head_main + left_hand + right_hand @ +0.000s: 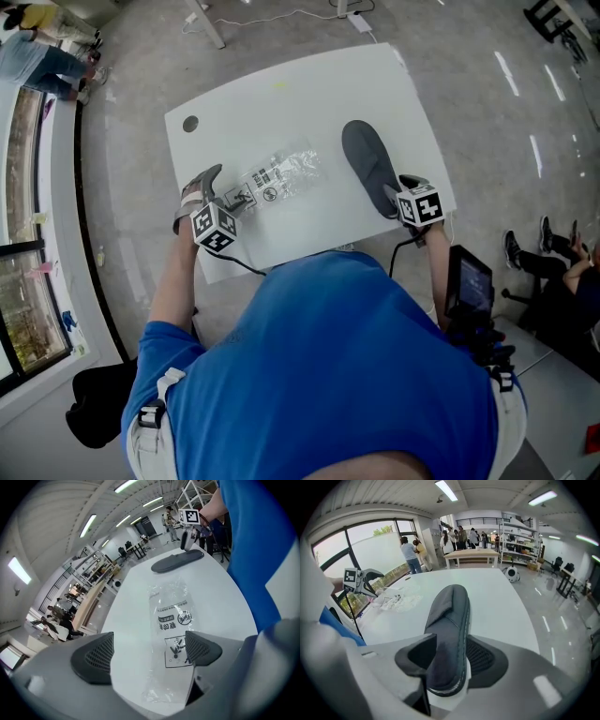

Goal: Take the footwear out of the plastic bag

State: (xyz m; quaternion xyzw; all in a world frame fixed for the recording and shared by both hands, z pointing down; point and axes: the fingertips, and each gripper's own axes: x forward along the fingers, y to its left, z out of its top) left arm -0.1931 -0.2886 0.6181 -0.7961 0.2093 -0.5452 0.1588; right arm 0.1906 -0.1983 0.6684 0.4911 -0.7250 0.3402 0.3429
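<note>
The person's blue shirt (328, 375) fills the foreground; beyond it the left tongs (147, 651) stand wide open over the near end of the clear plastic bag (171, 616), pads clear of it; the bag lies flat and empty on the white worktop (309, 84), its printed label facing up. The right tongs (450, 660) are clamped on the heel end of a dark grey slipper (447, 616), toe pointing away from the person; the slipper is out of the bag and well apart from it, over the worktop's right half; whether it touches the surface I cannot tell.
</note>
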